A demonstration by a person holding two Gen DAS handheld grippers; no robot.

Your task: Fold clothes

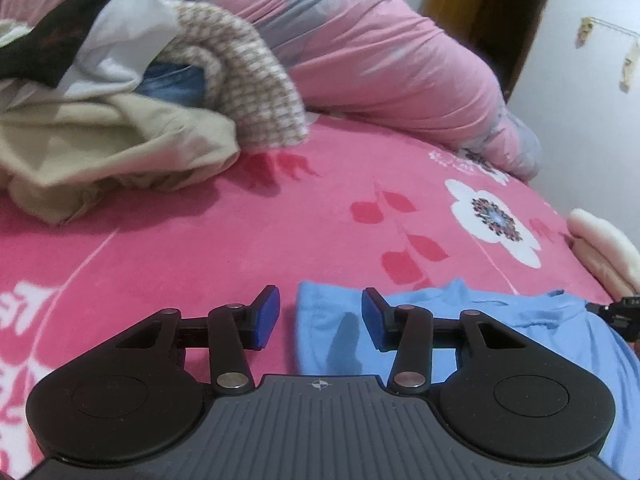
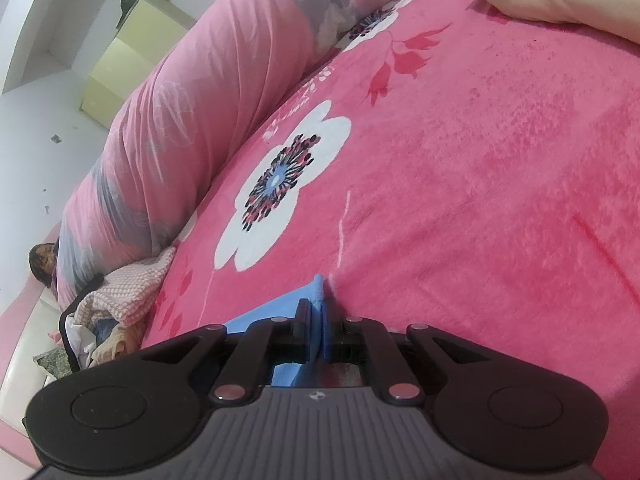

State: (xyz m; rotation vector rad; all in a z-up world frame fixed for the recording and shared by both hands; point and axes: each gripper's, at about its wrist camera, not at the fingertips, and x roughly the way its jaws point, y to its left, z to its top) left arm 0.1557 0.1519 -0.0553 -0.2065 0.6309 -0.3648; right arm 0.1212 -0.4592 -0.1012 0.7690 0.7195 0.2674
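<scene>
Your right gripper (image 2: 316, 334) has its jaws clamped on a thin edge of the blue garment (image 1: 520, 332); your left gripper (image 1: 320, 320) has jaws apart, hovering w/ one pad over the garment's near corner. Garment lies spread on the pink bed (image 1: 240, 240), near you, well apart from the clothes pile (image 1: 120, 100). It looks light, soft & floppy, prob. sags when lifted, so take hold at corners/hems w/ both sides taut.

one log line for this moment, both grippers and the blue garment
left gripper: open, over blue garment edge | right gripper: shut on blue garment | unfolded clothes pile: rear of pink bedspread
</scene>
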